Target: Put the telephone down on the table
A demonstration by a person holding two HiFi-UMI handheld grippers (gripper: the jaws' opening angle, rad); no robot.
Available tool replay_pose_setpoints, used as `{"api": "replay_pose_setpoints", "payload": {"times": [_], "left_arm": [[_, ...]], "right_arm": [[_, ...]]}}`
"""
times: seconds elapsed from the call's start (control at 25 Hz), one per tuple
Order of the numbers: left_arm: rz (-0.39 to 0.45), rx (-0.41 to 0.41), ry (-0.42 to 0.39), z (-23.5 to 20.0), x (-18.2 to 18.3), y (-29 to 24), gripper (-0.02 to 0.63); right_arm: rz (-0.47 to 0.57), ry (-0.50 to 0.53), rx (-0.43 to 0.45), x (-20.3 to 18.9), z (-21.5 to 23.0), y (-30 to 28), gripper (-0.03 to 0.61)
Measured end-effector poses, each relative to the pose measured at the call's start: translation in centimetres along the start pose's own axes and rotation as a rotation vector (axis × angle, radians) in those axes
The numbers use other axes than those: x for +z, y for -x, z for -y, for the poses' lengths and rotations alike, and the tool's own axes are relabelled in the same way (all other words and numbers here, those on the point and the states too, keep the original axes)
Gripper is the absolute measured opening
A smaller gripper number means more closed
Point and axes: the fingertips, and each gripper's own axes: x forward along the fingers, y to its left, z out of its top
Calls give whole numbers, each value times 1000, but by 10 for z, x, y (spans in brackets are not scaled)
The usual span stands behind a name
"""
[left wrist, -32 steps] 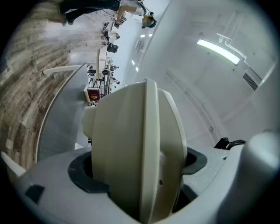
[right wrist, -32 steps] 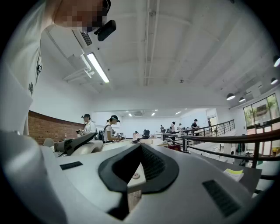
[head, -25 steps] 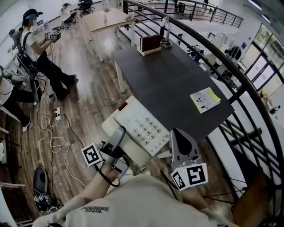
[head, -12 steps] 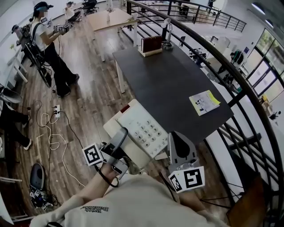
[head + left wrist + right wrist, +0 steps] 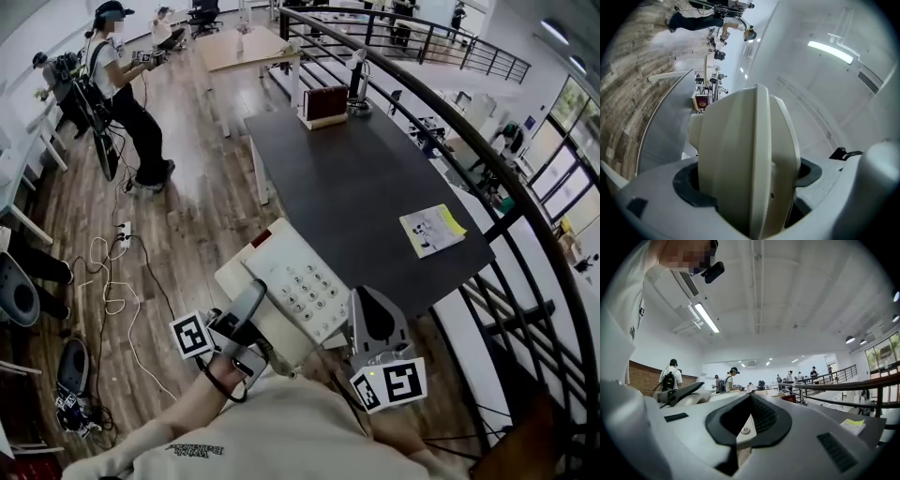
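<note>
Dark table (image 5: 356, 187): at its near corner the phone (image 5: 291, 277) is clamped between left gripper (image 5: 247, 307) and right gripper (image 5: 372, 317), both gripping its near edge.

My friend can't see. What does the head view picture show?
A cream telephone is held up by two handheld grippers, the left gripper on its left side and the right gripper at its near right edge, by the near corner of a dark table. A sheet of paper lies on the table.

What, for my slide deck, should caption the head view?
Left claw and right claw hold a cream telephone by the dark table's near corner.
</note>
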Motion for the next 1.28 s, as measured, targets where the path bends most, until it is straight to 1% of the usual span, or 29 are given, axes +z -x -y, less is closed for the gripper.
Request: {"api": "replay_pose_setpoints", "payload": {"times": [0.12, 0.36, 0.48, 0.64, 0.76, 0.88, 0.96, 1.16, 1.28], "left_arm": [[11, -11, -17, 3, 2, -1, 457], [35, -17, -49, -4, 21, -3, 457], [51, -37, -44, -14, 35, -10, 457], [48, -58, -9, -32, 64, -25, 457], [22, -67, -20, -44, 84, -36, 457], [1, -57, -44, -57, 108, -48, 457], [1, -51, -50, -64, 129, -56, 457], [21, -46, -31, -84, 179, -66, 457], [17, -40, -35, -91, 208, -78, 457]], "right_arm": [[17, 2, 20, 2, 1, -5, 2], [31, 10, 50, 1, 2, -23, 2], [34, 10, 51, -6, 7, -38, 2], [25, -2, 45, -20, 13, -71, 2], [24, 1, 37, -28, 19, -98, 2], [21, -6, 21, -33, 27, -128, 2], [16, -11, 20, -36, 29, -153, 2], [10, -9, 44, -43, 27, -210, 2], [2, -10, 46, -44, 31, -244, 2]]}}
